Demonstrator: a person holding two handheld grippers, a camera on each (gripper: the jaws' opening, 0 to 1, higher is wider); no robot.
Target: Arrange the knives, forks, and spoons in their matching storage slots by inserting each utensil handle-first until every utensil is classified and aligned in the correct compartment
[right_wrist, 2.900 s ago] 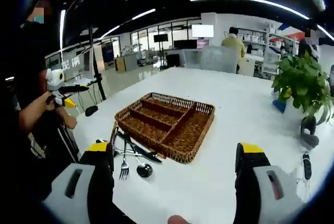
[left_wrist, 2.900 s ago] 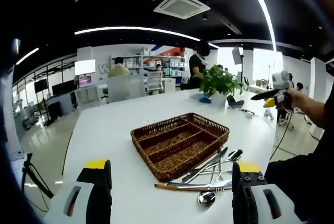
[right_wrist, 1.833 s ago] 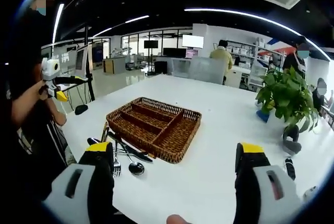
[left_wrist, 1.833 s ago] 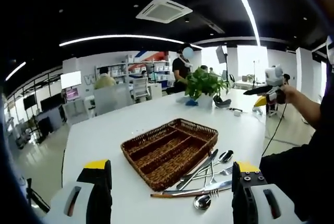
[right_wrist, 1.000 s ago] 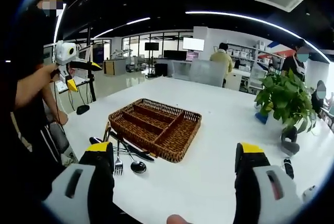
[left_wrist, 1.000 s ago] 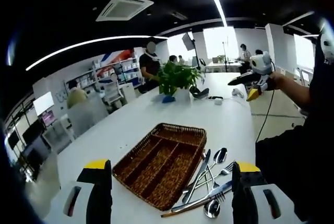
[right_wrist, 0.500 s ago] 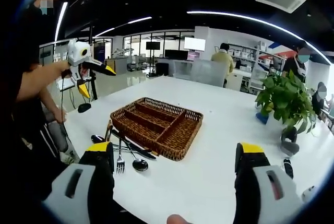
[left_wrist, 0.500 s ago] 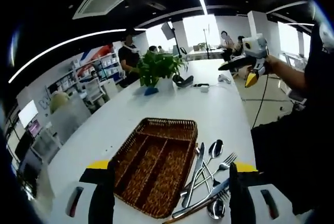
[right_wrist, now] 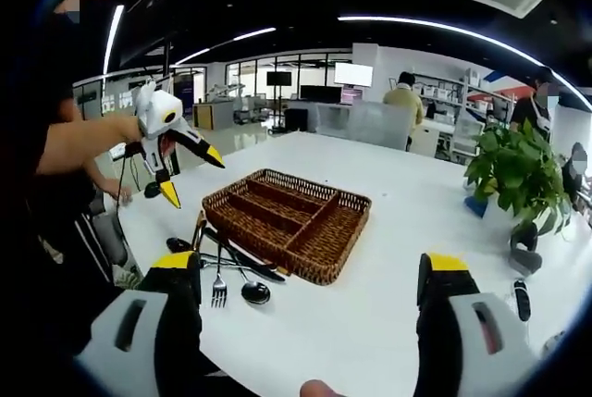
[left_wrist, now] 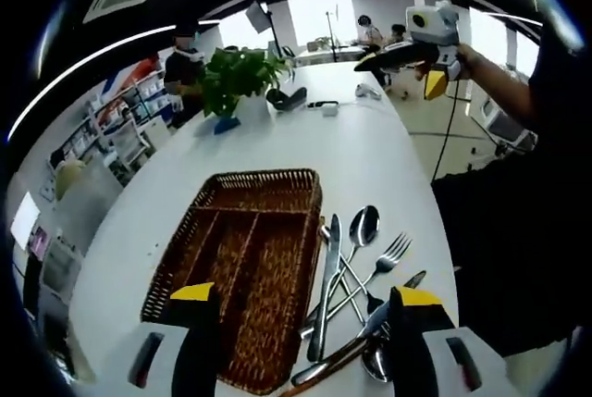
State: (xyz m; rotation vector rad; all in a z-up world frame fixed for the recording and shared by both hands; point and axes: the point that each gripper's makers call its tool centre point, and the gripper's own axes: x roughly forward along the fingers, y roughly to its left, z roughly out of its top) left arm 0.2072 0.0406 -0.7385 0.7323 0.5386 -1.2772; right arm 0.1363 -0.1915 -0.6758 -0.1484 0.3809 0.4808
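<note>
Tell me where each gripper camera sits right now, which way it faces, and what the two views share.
Left gripper view: rides the left gripper, held above the wicker tray, looking steeply down at it and the cutlery pile; the right gripper and forearm show upper right.
Right gripper view: rides the right gripper, held low, looking across the white table; the left gripper and arm show at left.
Shared: tray, cutlery, potted plant.

left tongs (left_wrist: 296, 323): grey bodies, black jaws, yellow tips; right tongs (right_wrist: 310, 295): same build; white housing, trailing black cable; person wears a dark top (left_wrist: 504, 230).
</note>
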